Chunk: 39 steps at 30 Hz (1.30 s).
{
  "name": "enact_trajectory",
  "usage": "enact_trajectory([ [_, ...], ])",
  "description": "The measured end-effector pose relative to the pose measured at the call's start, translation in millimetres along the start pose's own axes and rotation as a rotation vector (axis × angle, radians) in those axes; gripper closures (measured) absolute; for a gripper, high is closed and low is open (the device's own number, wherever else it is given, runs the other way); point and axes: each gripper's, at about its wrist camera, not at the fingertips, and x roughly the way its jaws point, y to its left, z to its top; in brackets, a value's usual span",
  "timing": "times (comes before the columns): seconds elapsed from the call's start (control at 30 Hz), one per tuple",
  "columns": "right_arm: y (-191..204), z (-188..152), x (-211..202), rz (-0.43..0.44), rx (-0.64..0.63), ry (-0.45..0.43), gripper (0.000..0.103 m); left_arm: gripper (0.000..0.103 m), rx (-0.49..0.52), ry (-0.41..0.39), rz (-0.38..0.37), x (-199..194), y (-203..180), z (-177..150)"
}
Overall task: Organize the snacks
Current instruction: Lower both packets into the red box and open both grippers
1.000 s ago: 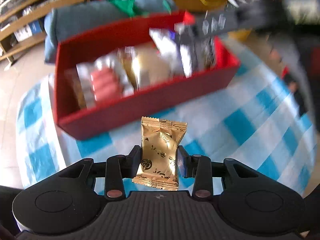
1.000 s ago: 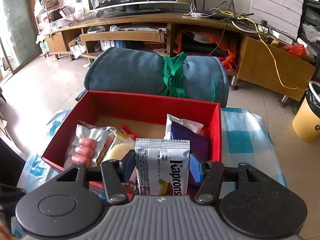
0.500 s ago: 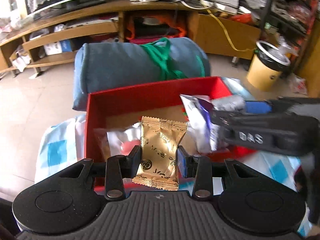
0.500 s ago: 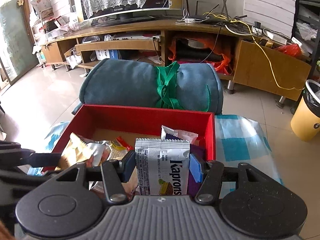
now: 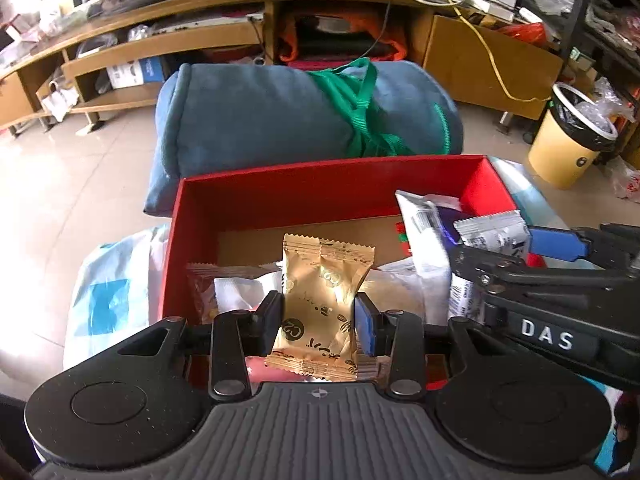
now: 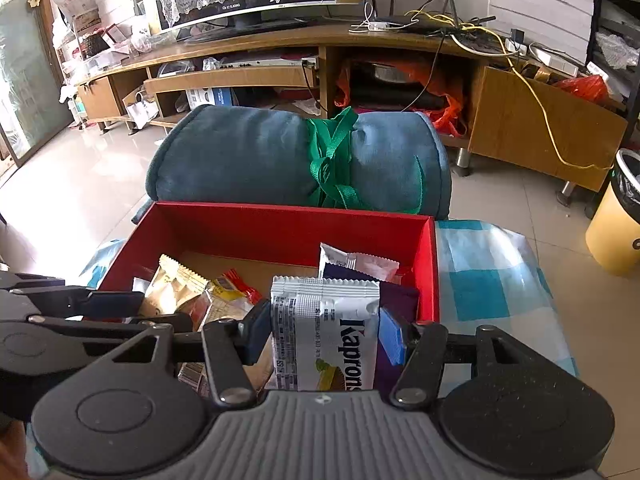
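My left gripper [image 5: 318, 322] is shut on a gold snack packet [image 5: 322, 300] and holds it upright over the near left part of the red box [image 5: 320, 178]. My right gripper [image 6: 326, 330] is shut on a silver Kaprons packet [image 6: 324, 328] over the near right part of the same red box [image 6: 288, 222]. Each gripper shows from the side in the other's view, the right gripper [image 5: 532, 240] and the left gripper [image 6: 132, 304]. Several snack packets lie in the box, among them a purple packet [image 6: 396, 300].
The box sits on a blue-and-white checked cloth [image 6: 492, 264]. A rolled blue cushion [image 5: 304, 120] tied with a green strap lies right behind the box. A yellow bin [image 5: 568, 140] stands on the floor at the right. A wooden TV unit [image 6: 320, 64] lines the back wall.
My left gripper has swung up from the cloth in front of the box to above its near left part, still holding the gold packet. My right gripper has barely moved.
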Motion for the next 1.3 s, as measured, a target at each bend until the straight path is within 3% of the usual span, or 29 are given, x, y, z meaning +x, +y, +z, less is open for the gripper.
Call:
enact_trajectory([
  [0.17,1,0,5,-0.004,0.000,0.006,0.051,0.054,-0.012,-0.001,0.021,4,2,3],
  [0.23,0,0,6,-0.005,0.002,0.006,0.051,0.044,-0.011,-0.005,0.029,5,2,4],
  [0.53,-4,3,1,-0.015,0.029,-0.021,0.050,0.029,-0.019,-0.023,0.048,0,4,6],
  [1.3,-10,-5,-47,-0.014,0.051,-0.075,0.044,0.014,-0.030,-0.080,0.078,-36,5,-5],
])
